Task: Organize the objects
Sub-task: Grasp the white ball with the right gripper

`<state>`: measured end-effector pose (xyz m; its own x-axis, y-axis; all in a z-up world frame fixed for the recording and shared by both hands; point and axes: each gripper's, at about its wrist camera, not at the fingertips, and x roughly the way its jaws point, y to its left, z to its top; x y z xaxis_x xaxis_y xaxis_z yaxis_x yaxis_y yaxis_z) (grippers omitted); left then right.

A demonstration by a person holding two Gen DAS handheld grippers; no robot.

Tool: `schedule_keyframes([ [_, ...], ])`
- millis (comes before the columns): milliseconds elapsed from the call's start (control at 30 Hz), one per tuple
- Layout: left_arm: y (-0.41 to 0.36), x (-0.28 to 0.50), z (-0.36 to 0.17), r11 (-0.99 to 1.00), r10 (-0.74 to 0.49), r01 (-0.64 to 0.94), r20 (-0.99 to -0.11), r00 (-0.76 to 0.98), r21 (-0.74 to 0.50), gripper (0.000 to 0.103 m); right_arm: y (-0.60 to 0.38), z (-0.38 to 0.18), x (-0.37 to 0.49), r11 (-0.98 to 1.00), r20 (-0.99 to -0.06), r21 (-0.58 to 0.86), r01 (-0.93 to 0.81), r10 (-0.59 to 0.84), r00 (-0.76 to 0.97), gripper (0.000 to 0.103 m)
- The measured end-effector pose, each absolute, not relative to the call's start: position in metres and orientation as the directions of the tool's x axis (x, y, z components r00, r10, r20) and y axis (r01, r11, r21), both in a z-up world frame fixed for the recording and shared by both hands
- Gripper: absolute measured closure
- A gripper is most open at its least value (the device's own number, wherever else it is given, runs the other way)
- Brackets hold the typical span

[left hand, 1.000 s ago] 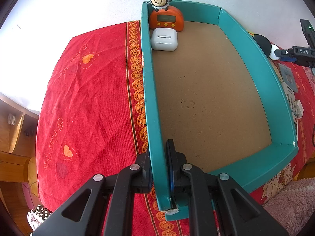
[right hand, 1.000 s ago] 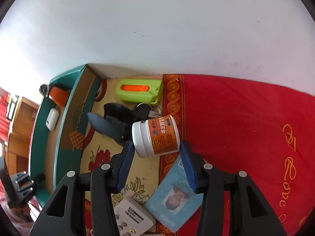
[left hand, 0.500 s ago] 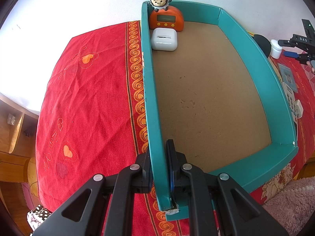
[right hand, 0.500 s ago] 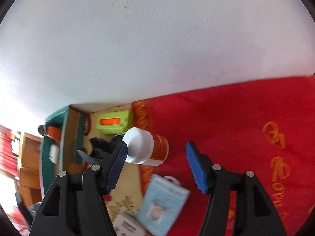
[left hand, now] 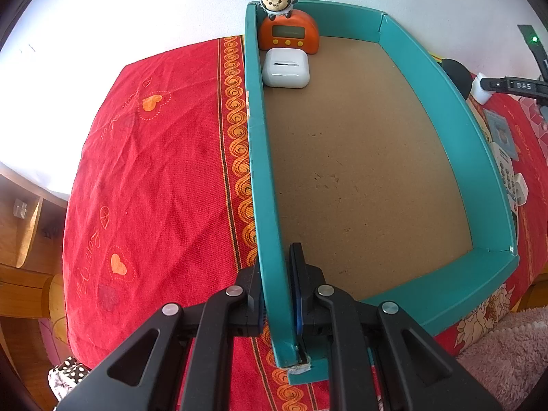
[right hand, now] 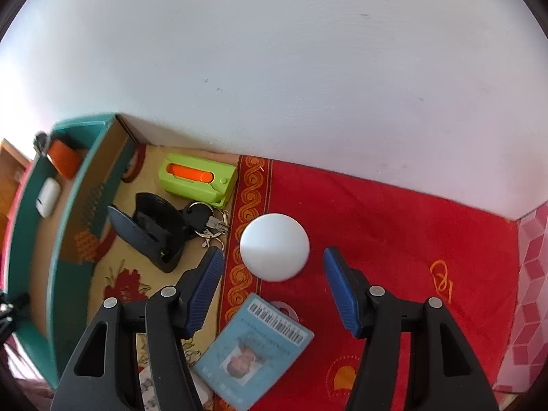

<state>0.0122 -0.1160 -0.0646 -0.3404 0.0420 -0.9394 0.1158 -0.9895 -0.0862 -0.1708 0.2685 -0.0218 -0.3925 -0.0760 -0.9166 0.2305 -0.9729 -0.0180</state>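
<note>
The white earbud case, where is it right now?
In the left wrist view the white earbud case lies inside the teal tray, in its far left corner, against the left wall and just in front of the orange clock.

Tabletop under a red cloth (right hand: pixel 394 219) carrying a teal tray (left hand: pixel 270 205), white jar (right hand: pixel 274 251), keys (right hand: pixel 209 222), card (right hand: pixel 253 349), green case (right hand: pixel 197 179)
</note>
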Motion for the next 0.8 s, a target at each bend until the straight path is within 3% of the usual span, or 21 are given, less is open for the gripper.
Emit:
schedule_keyframes([
  [67,-0.116,0.012,-0.065,-0.99,0.042,0.115,-0.939,-0.341,-0.086,0.093,0.267,-0.025,-0.173,-0.974,-0.919,-0.028,0.227,-0.064,-0.389,0.044],
  [167,-0.116,0.012,-0.065,-0.989,0.042,0.118,-0.94,-0.338,-0.087,0.093,0.268,-0.027,-0.176,-0.976,-0.919,-0.042,0.214,-0.047,-0.392,0.061],
  [800,-0.115,-0.003,-0.065,-0.989,0.029,0.133,-0.963,-0.267,-0.067,0.093,0.284,-0.005,-0.158,-0.979,-0.902,-0.01,0.202,-0.079,-0.424,0.061],
])
